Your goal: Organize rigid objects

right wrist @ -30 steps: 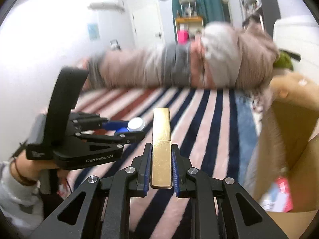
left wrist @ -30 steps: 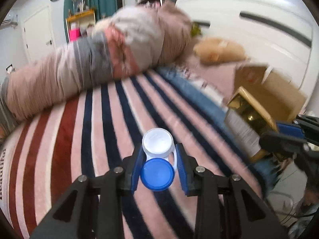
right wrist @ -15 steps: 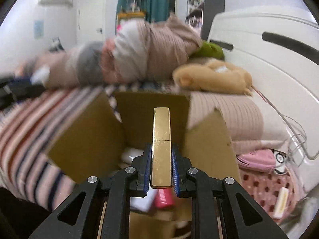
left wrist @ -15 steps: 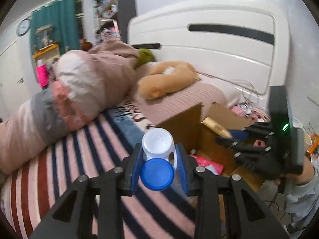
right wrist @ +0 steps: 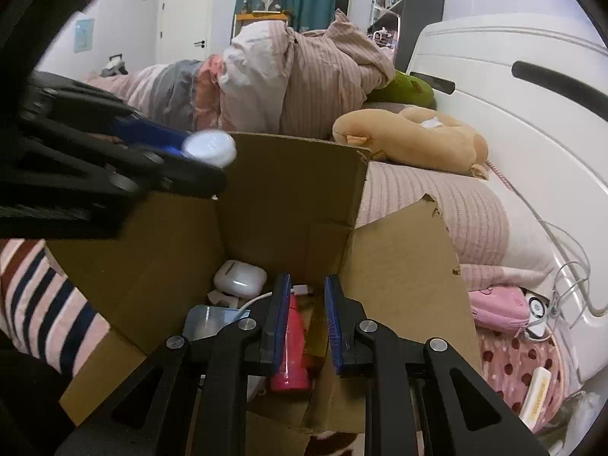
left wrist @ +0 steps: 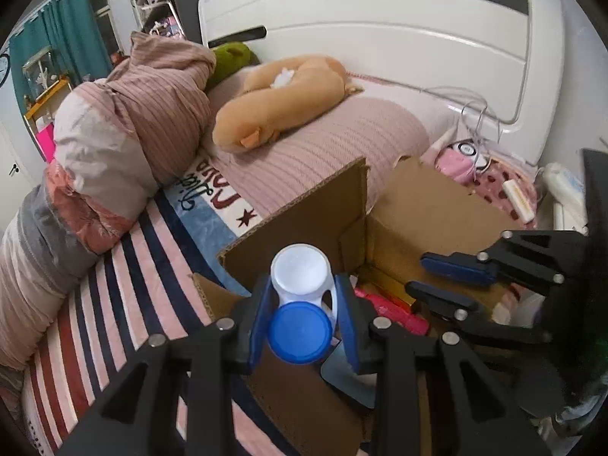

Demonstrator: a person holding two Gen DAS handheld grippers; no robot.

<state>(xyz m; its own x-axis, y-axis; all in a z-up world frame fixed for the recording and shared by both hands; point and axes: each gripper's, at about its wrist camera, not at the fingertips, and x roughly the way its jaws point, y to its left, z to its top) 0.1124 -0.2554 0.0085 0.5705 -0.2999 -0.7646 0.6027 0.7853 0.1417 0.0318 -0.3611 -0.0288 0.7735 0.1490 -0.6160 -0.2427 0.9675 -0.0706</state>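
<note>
My left gripper (left wrist: 302, 296) is shut on a contact lens case (left wrist: 300, 273) with one white cap and one blue cap, held above the near flap of an open cardboard box (left wrist: 304, 224). It also shows blurred at the upper left of the right wrist view as the left gripper (right wrist: 182, 152). My right gripper (right wrist: 307, 304) hangs inside the box mouth, its jaws a narrow gap apart with nothing between them; seen from the left wrist it is the right gripper (left wrist: 437, 281). A gold bar (right wrist: 316, 336) lies on the box floor beside a pink tube (right wrist: 292, 342).
The box (right wrist: 288, 190) also holds a white earbud case (right wrist: 239, 279), a dark flat slab (right wrist: 211, 321) and a white cable. A tan plush (left wrist: 281, 102) and piled bedding (left wrist: 125, 121) lie behind, the white headboard (left wrist: 380, 38) to the right. Pink items (right wrist: 497, 304) sit right of the box.
Both grippers swung from over the striped blanket to the box. The gold bar left the right gripper's jaws and now lies in the box. The left gripper still holds the lens case.
</note>
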